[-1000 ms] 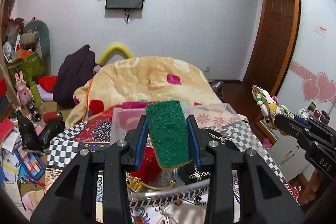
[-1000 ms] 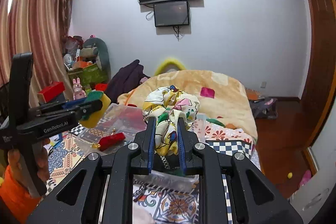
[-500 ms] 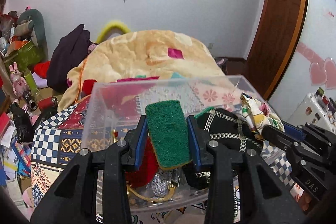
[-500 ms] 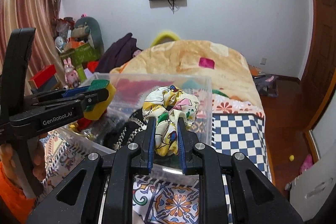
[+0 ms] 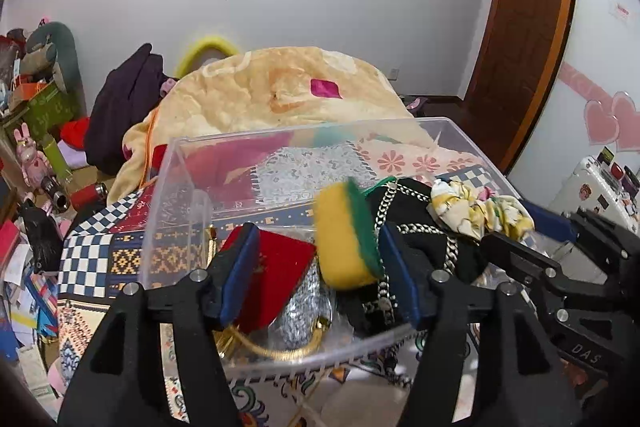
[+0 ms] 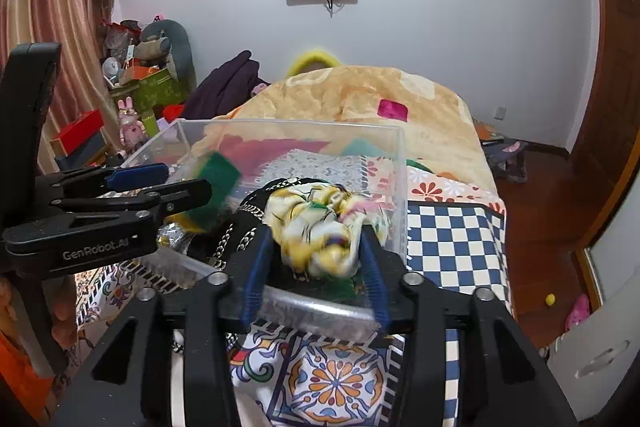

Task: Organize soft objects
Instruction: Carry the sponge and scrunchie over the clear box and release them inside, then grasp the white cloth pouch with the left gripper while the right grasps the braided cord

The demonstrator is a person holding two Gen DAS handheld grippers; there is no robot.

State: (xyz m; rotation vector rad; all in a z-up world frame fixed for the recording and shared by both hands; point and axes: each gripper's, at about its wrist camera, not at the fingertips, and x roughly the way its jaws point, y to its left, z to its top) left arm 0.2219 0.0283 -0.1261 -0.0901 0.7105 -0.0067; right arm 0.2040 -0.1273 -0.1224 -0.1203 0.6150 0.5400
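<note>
My left gripper [image 5: 316, 271] is open over the clear plastic bin [image 5: 176, 163]. The yellow-and-green sponge [image 5: 344, 239] is loose between its fingers, tilted and blurred, touching only the right pad. My right gripper [image 6: 316, 267] is open too, and the floral scrunchie [image 6: 320, 227] sits blurred between its spread fingers above the bin [image 6: 396, 163]. The scrunchie also shows in the left wrist view [image 5: 480, 211], and the sponge in the right wrist view [image 6: 216, 175]. Inside the bin lie a black chained bag [image 5: 420, 239], a red pouch [image 5: 280, 259] and a silver item [image 5: 300, 307].
The bin stands on a patterned cloth [image 6: 452, 239] in front of a bed with an orange blanket [image 5: 288, 87]. Clutter and toys fill the left side [image 5: 36, 163]. A white cabinet [image 5: 592, 183] is at the right.
Both grippers have opened over the bin. The sponge and the scrunchie have come free of the pads and are dropping. Both grippers moved closer to the bin.
</note>
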